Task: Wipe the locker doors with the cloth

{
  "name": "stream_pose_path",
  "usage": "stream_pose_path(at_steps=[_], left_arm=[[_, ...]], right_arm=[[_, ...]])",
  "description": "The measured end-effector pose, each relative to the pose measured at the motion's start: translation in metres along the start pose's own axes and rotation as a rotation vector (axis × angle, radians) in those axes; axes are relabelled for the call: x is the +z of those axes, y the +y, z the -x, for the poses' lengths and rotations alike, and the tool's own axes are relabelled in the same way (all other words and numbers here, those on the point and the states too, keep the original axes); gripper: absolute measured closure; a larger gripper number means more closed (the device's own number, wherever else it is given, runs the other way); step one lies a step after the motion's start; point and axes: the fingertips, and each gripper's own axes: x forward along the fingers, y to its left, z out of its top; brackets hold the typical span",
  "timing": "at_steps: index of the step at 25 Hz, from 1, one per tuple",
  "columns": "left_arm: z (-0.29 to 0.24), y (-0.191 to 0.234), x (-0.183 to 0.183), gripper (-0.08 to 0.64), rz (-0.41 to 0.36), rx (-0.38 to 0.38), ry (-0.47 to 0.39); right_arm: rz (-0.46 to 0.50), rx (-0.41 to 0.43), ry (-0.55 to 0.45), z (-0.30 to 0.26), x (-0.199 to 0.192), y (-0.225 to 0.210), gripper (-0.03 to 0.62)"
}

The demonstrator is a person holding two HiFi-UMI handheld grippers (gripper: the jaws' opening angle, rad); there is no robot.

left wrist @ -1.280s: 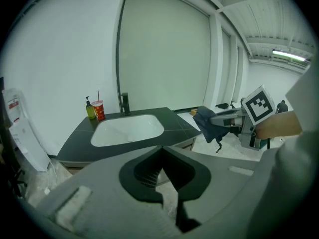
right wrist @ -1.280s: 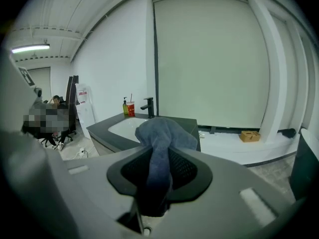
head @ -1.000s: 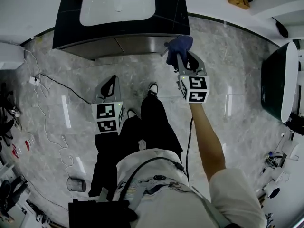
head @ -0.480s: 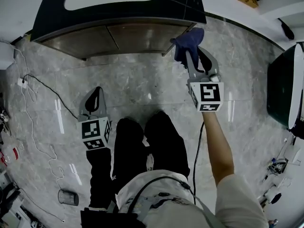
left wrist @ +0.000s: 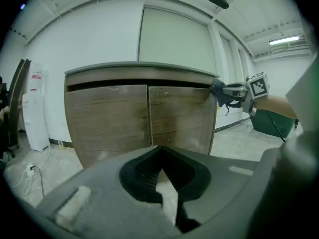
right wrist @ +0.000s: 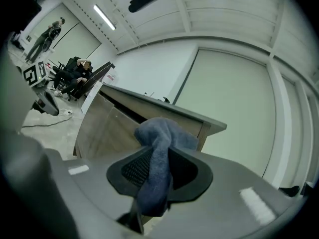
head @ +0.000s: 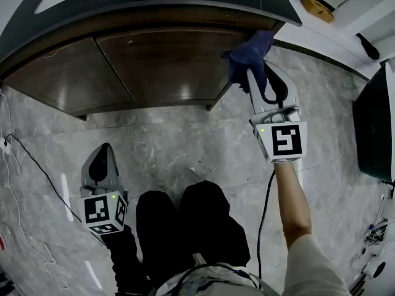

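Note:
The locker is a low cabinet with two brown wooden doors, a left door (head: 58, 73) and a right door (head: 173, 60), under a dark top. My right gripper (head: 252, 73) is shut on a blue cloth (head: 250, 51), which is bunched at the right door's upper right corner. In the right gripper view the cloth (right wrist: 157, 156) hangs between the jaws with the cabinet (right wrist: 107, 128) just behind. My left gripper (head: 102, 165) hangs low at the left, away from the doors, shut and holding nothing. The left gripper view shows both doors (left wrist: 149, 118) and the cloth (left wrist: 218, 89) at the corner.
The person's dark-trousered legs (head: 191, 227) stand on grey marble floor in front of the cabinet. A black cable (head: 28, 159) trails on the floor at the left. A dark green tub (head: 376, 122) stands to the right. A white appliance (left wrist: 36, 111) stands left of the cabinet.
The view has come much closer and lower to the cabinet. The right gripper has carried the cloth up to the right door's top corner. The left gripper has dropped down and left.

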Motion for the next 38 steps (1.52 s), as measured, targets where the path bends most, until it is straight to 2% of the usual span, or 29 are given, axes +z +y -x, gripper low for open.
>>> stream_pose_path(at_steps=[4, 9, 13, 17, 23, 30, 38], left_arm=[[-0.034, -0.016, -0.029, 0.56, -0.066, -0.042, -0.056], [-0.035, -0.011, -0.06, 0.56, -0.056, 0.001, -0.089], [-0.019, -0.009, -0.065, 0.56, -0.055, 0.015, -0.095], [-0.002, -0.01, -0.066, 0.56, -0.043, 0.042, -0.093], [0.011, -0.017, -0.066, 0.56, -0.044, 0.042, -0.113], [0.024, -0.021, -0.063, 0.56, -0.048, 0.053, -0.115], [0.032, -0.02, -0.066, 0.56, -0.046, 0.067, -0.115]], right_arm=[[0.055, -0.029, -0.079, -0.024, -0.018, -0.004, 0.494], [0.107, -0.021, -0.117, -0.053, -0.037, 0.001, 0.492], [0.118, -0.03, -0.121, -0.057, -0.045, 0.002, 0.491], [0.088, -0.026, -0.094, -0.058, -0.069, 0.01, 0.491], [0.061, -0.011, -0.053, -0.058, -0.11, 0.022, 0.491], [0.025, -0.011, -0.035, -0.059, -0.134, 0.035, 0.491], [-0.002, 0.016, 0.035, -0.061, -0.175, 0.058, 0.491]])
